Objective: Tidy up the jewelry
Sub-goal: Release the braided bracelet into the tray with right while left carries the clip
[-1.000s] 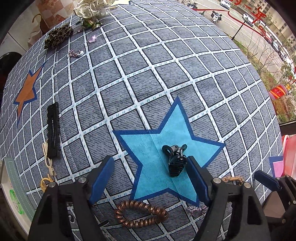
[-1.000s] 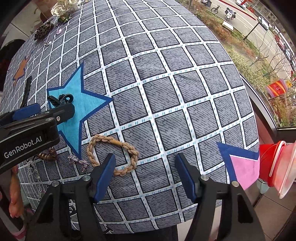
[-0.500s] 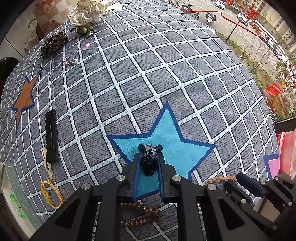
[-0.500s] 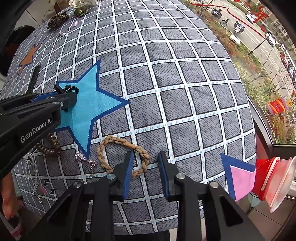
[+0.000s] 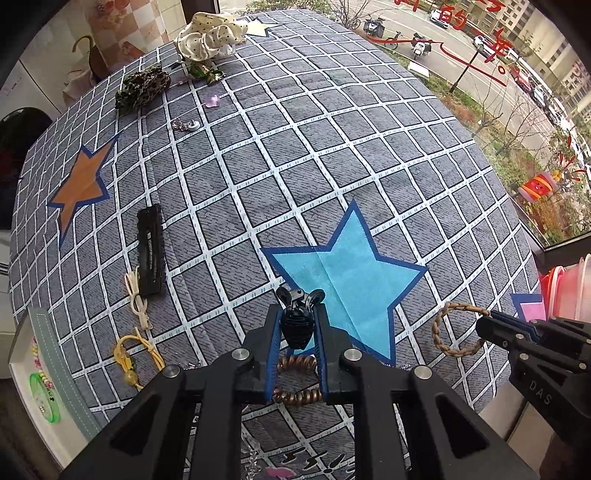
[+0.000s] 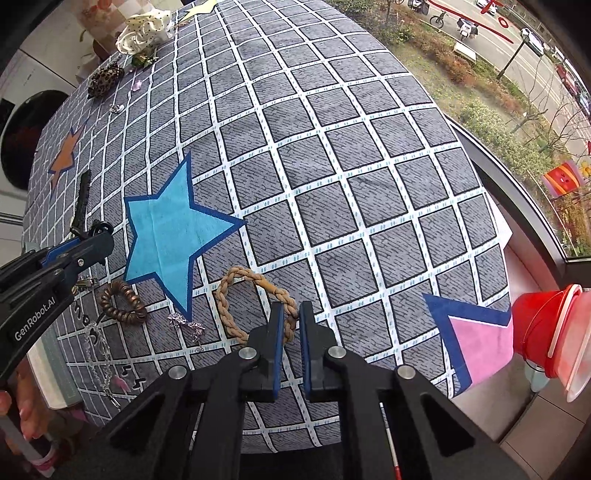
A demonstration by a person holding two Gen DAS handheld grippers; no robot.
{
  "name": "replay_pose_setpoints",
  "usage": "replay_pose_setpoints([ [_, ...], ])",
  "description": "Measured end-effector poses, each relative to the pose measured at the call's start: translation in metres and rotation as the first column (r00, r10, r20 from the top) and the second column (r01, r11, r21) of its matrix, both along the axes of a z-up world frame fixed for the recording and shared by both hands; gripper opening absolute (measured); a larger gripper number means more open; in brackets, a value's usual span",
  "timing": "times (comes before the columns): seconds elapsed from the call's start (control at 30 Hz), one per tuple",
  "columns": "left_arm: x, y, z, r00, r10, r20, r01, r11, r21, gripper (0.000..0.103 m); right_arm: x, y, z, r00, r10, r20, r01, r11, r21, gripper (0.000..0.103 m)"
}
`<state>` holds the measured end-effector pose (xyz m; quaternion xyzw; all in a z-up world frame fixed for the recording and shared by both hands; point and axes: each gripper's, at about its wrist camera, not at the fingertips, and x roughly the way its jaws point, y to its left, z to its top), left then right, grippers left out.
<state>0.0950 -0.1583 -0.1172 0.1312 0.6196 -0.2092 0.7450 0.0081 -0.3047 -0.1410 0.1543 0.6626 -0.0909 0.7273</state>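
My left gripper [image 5: 297, 314] is shut on a black claw clip [image 5: 297, 326] and holds it above the edge of the light blue star [image 5: 351, 277] on the checked cloth. In the right wrist view the same gripper [image 6: 99, 240] comes in from the left, with the clip [image 6: 96, 228] at its tip. My right gripper [image 6: 291, 314] is shut on the near side of a tan braided ring [image 6: 240, 275]. The ring [image 5: 448, 332] sticks out from its tips [image 5: 487, 325] in the left wrist view.
A copper coil tie [image 6: 122, 302], silver earrings [image 6: 186, 325] and a chain [image 6: 98, 354] lie near the front edge. A pink star [image 6: 480, 343] and red tubs [image 6: 543, 328] are on the right. A black barrette [image 5: 149, 251], yellow cord [image 5: 129, 358], orange star [image 5: 79, 188] and scrunchies [image 5: 207, 35] are on the left and at the far end.
Both grippers went from open to shut, the left on the claw clip and the right on the braided ring. Both have since risen from the cloth.
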Motion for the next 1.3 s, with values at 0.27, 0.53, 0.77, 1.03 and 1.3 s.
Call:
replay_pose_setpoints([
  [0.27,-0.021,0.054,0.009,0.999,0.05,0.017,-0.05,0.999,-0.015,0.024,0.008,-0.01,0.016,1.0,-0.02,0.017,0.02,1.0,0.003,0.009],
  [0.53,-0.02,0.095,0.021,0.991,0.13,0.035,-0.129,0.991,-0.024,0.024,0.002,0.014,0.039,0.999,0.022,0.043,-0.022,1.0,-0.006,0.009],
  [0.77,-0.025,0.135,0.03,0.979,0.195,0.052,-0.193,0.98,-0.038,0.024,0.022,0.051,0.055,0.992,0.104,0.068,-0.105,0.994,0.004,0.009],
  [1.03,-0.036,0.193,0.036,0.951,0.301,0.071,-0.299,0.954,-0.038,0.024,0.044,0.119,0.069,0.963,0.247,0.105,-0.251,0.968,0.026,0.009],
  [1.3,-0.05,0.261,0.035,0.895,0.439,0.08,-0.438,0.898,-0.028,0.024,0.062,0.198,0.072,0.908,0.4,0.127,-0.409,0.911,0.057,0.009],
])
